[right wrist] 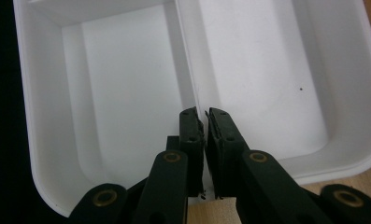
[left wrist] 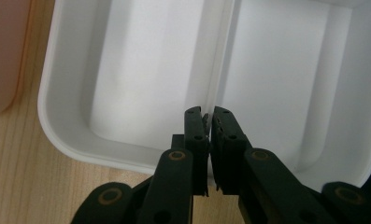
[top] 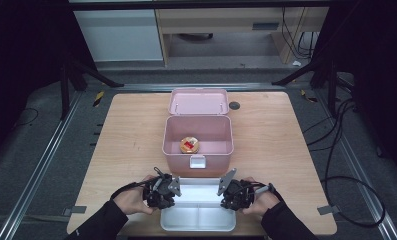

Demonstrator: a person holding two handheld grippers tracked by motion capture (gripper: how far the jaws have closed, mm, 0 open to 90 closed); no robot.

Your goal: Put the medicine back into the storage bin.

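1. White divided tray (top: 198, 220) is lying at the near edge of the wooden surface (top: 266, 150), directly in front of the person and just before the pink box (top: 198, 135).
2. Left tongs (top: 162, 192) are hovering over the tray's left rim, held in the person's left hand (top: 133, 200); in the left gripper view the left tongs (left wrist: 208, 122) are pointing down at the divider between the two compartments, with the jaws standing nearly together and gripping nothing.
3. Between the two tongs, the tray's white compartments are lying bare.
4. Right tongs (top: 234, 194) are hovering over the tray's right rim, held in the right hand (top: 263, 200); in the right gripper view the right tongs (right wrist: 203, 119) are likewise sitting above the divider, jaws drawn almost closed around nothing.
5. Beyond the tray, the pink box is standing with its lid (top: 198, 101) swung back, and a small round item with a red patch (top: 189, 145) is resting inside it, well apart from both tongs.
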